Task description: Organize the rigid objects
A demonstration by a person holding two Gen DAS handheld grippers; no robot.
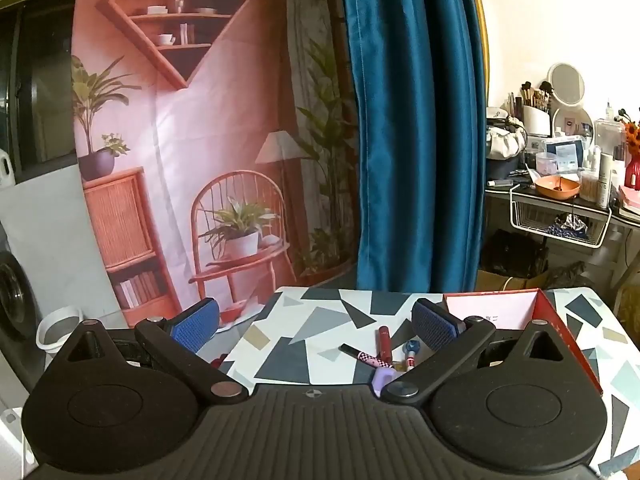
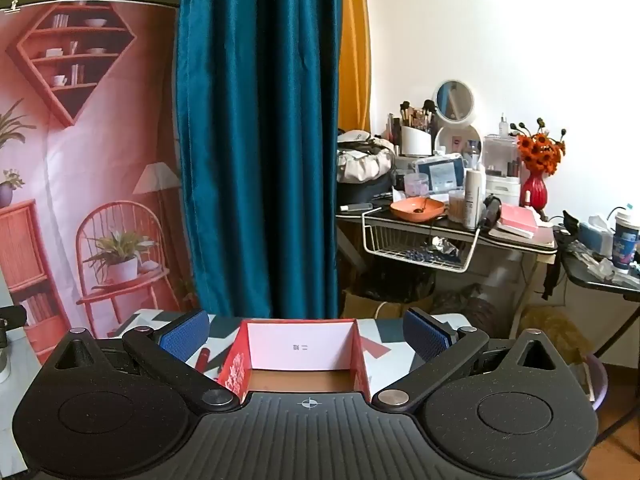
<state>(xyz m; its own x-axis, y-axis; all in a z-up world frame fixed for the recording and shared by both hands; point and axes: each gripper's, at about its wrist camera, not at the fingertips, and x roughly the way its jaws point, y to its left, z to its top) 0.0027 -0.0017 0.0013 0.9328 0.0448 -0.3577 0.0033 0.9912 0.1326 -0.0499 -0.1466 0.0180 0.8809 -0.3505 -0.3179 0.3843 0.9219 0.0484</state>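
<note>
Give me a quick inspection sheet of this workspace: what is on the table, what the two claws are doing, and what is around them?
Surface: table with a grey, white and dark geometric cover.
Job's things: open red box, nothing seen inside it; beside it lie a red tube, a black pen with a pink checked end and a lilac piece, partly hidden.
Clutter: nothing else seen on the table.
Grippers: left gripper open above the small things; right gripper open over the box; both hold nothing.
Cables: nothing seen near the table.
Surroundings: printed backdrop, blue curtain, crowded dressing table.
</note>
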